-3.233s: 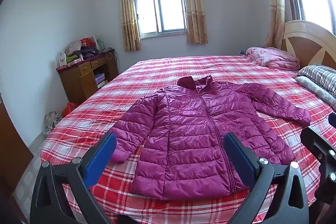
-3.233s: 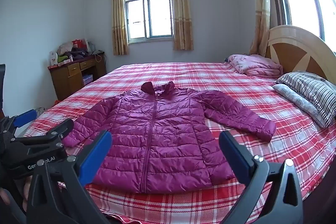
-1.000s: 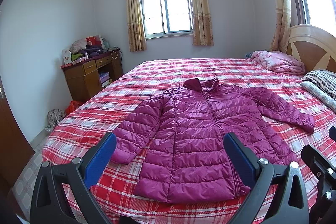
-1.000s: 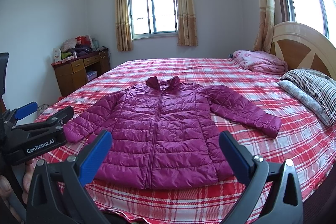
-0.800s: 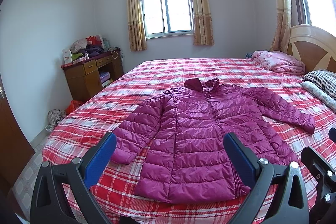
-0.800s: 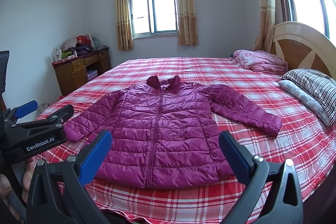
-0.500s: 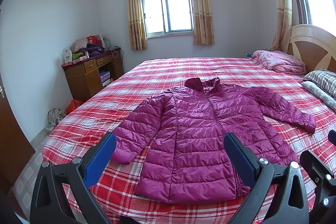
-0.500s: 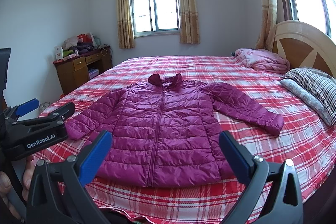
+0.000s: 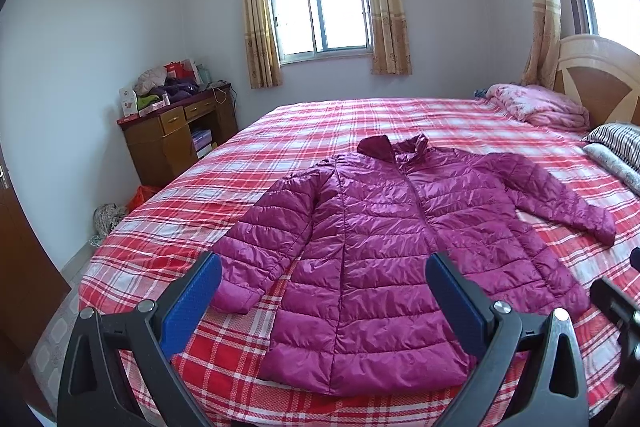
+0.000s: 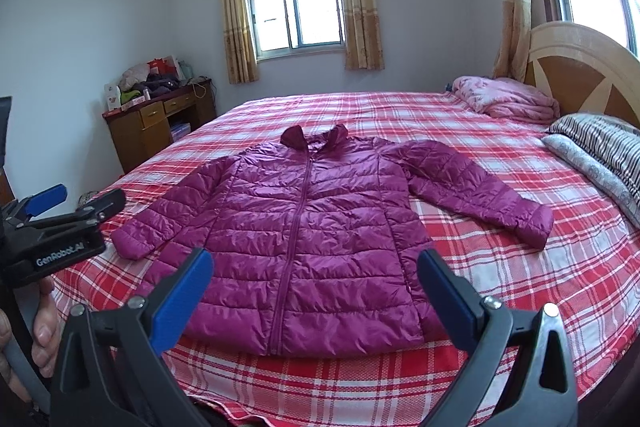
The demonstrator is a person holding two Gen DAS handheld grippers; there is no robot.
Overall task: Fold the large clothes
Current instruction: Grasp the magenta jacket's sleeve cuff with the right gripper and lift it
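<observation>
jacket [image 9: 384, 247], magenta quilted down type, zipped, lying face up and flat on red plaid bedspread [image 9: 320, 123]; collar toward the window, hem near the foot edge of the bed, both sleeves spread outward and down. no fold made yet.

left gripper [image 9: 322, 291]: blue-padded jaws spread wide, nothing between them, held above the hem and left cuff area, not touching fabric. right gripper [image 10: 314, 287]: jaws likewise wide apart and empty, held over the lower hem, clear of the cloth. the left tool also shows at the left edge of the right wrist view, gripped by a hand [image 10: 28, 347].

other items: pink quilt [image 10: 508, 99] folded by the wooden headboard [image 10: 580, 67]; striped pillow [image 10: 604, 143] at right; wooden desk [image 9: 176, 135] with clutter by the far wall.

risks, judged:
- shell fabric looks slick and puffy; a shallow pinch may catch only the top layer, so the front lifts while the back stays put and the fold skews.
- padding springs back; a sleeve laid across the body may slide off or puff open.
- hem lies close to the bed edge; a pull toward the person could drag the jacket partly over the side.
- uneven lift between the two tools would twist the zip line and crease the body.
- bedspread may get pinched along with the cuff.
</observation>
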